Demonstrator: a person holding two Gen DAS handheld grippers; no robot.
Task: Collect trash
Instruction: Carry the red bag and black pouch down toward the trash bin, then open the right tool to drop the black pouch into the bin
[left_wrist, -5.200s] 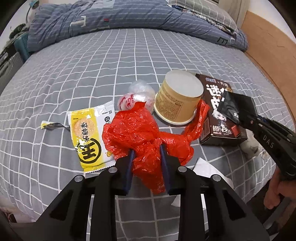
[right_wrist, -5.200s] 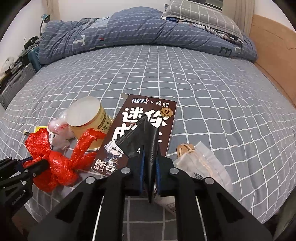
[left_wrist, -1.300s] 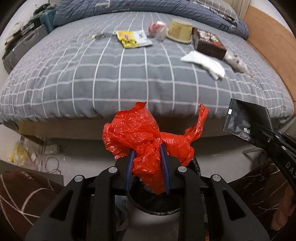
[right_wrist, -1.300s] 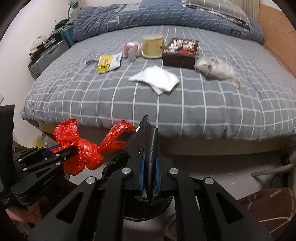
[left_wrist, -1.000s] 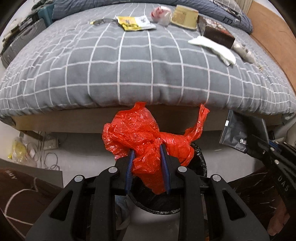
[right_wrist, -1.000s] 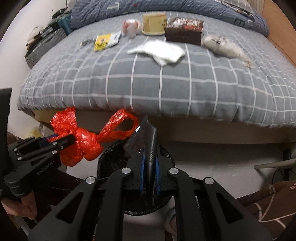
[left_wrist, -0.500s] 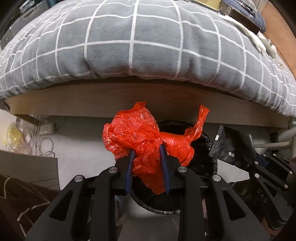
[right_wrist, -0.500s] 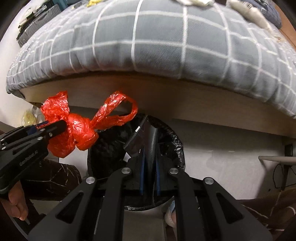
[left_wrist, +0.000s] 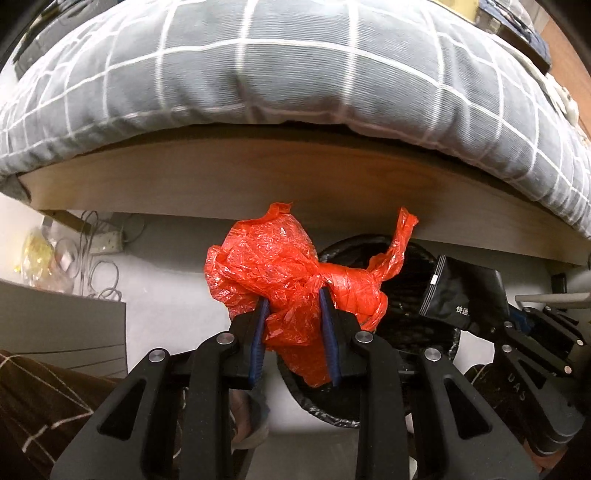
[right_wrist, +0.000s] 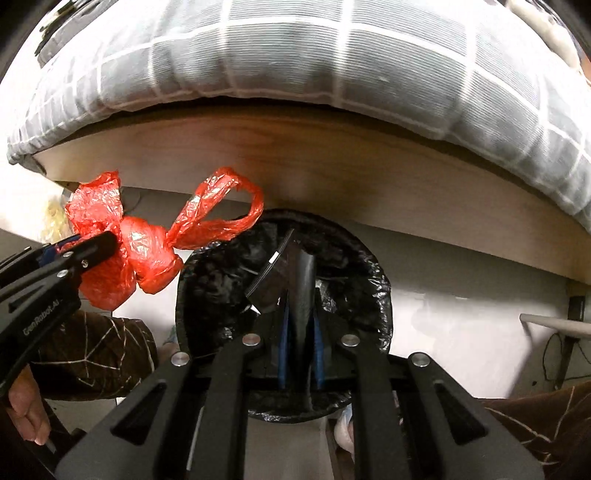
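Observation:
My left gripper (left_wrist: 295, 314) is shut on a crumpled red plastic bag (left_wrist: 291, 280) and holds it over the left rim of a round bin lined with a black bag (left_wrist: 428, 347). In the right wrist view the red bag (right_wrist: 147, 254) hangs just left of the bin (right_wrist: 207, 280). My right gripper (right_wrist: 300, 325) is shut on a black foil wrapper (right_wrist: 291, 280) and holds it right above the bin's opening. The wrapper also shows in the left wrist view (left_wrist: 465, 295).
The bin stands on a pale floor against the wooden bed frame (left_wrist: 295, 177). The grey checked bedspread (left_wrist: 280, 62) overhangs above. Cables and a power strip (left_wrist: 107, 243) lie on the floor at the left. My brown patterned trousers (left_wrist: 40, 398) are at the lower corners.
Both grippers have dropped from bed height down to the bin beside the bed. The red bag and the black wrapper are now lower and closer over the bin's opening.

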